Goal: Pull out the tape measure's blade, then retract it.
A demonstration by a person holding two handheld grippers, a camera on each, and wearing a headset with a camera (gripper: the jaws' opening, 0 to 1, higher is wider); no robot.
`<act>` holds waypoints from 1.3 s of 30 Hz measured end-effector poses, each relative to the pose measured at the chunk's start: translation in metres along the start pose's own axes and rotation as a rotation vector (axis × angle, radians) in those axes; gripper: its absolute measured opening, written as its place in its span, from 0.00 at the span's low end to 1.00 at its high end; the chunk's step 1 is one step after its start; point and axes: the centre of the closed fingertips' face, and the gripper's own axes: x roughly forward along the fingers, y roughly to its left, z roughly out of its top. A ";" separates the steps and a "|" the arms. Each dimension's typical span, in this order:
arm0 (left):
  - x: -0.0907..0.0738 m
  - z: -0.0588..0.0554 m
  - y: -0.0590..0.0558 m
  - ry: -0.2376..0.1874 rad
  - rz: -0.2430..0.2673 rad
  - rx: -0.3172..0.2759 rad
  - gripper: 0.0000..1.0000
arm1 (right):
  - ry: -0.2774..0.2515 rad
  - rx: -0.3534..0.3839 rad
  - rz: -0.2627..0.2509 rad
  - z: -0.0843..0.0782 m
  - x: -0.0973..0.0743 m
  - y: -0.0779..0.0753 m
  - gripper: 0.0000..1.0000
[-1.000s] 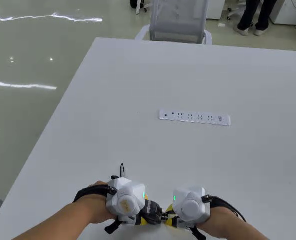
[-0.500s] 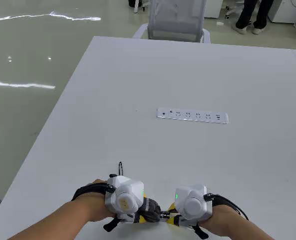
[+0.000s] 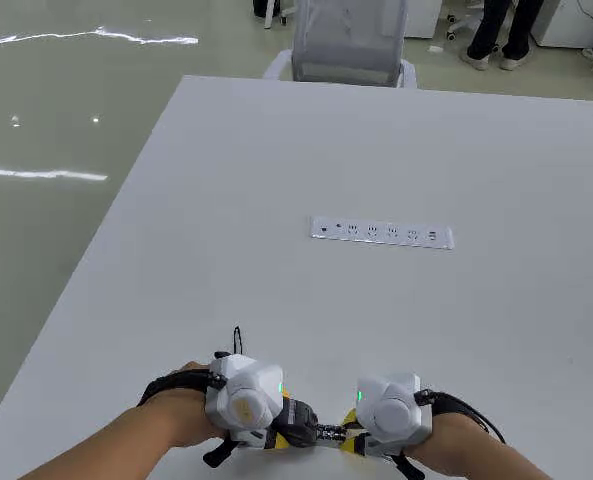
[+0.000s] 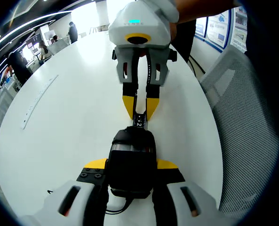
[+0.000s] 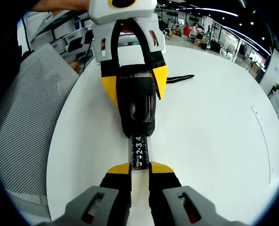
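A black tape measure (image 3: 296,424) lies low over the white table (image 3: 376,150), near its front edge. My left gripper (image 3: 276,428) is shut on its body; in the left gripper view the case (image 4: 132,160) sits between the yellow pads (image 4: 96,163). A short length of blade (image 5: 139,148) with printed numbers runs out of the case (image 5: 137,106). My right gripper (image 5: 139,167) is shut on the blade's end and faces the left gripper (image 5: 135,87). The right gripper (image 4: 139,107) pinches the blade (image 4: 138,121) just beyond the case. In the head view the right gripper (image 3: 348,438) stands close beside the case.
A white power strip (image 3: 381,233) lies mid-table. A black wrist strap (image 3: 238,338) trails from the case toward the table's left edge. A grey mesh chair (image 3: 348,40) stands at the far edge, with people's legs behind it. Shiny floor lies off to the left.
The two grippers have drawn slightly apart, and a little more blade shows between the case and the right gripper. The head camera has shifted a bit.
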 end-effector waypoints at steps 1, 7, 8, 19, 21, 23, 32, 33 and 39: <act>0.000 0.000 0.000 0.000 0.000 -0.002 0.31 | 0.002 0.002 0.000 -0.001 0.000 0.000 0.11; -0.001 0.000 0.000 -0.002 0.004 -0.002 0.31 | 0.007 0.008 -0.002 -0.006 -0.004 0.000 0.11; -0.001 0.000 0.000 -0.002 0.004 -0.002 0.31 | 0.007 0.009 -0.002 -0.007 -0.005 0.000 0.11; -0.002 -0.001 -0.001 -0.004 0.005 0.002 0.31 | 0.017 0.016 -0.004 -0.016 -0.013 0.001 0.11; -0.002 -0.001 -0.001 -0.004 0.004 0.002 0.31 | 0.018 0.018 -0.005 -0.018 -0.014 0.001 0.11; -0.002 -0.001 -0.001 -0.003 0.004 0.002 0.31 | 0.019 0.020 -0.005 -0.019 -0.016 0.001 0.11; -0.002 -0.001 -0.001 -0.004 0.005 0.001 0.31 | 0.021 0.030 -0.006 -0.027 -0.022 0.000 0.11; -0.002 -0.001 -0.001 -0.004 0.005 0.001 0.31 | 0.021 0.031 -0.006 -0.027 -0.023 -0.001 0.11; -0.001 0.000 -0.001 -0.003 0.004 0.000 0.31 | 0.020 0.036 -0.006 -0.031 -0.025 -0.002 0.11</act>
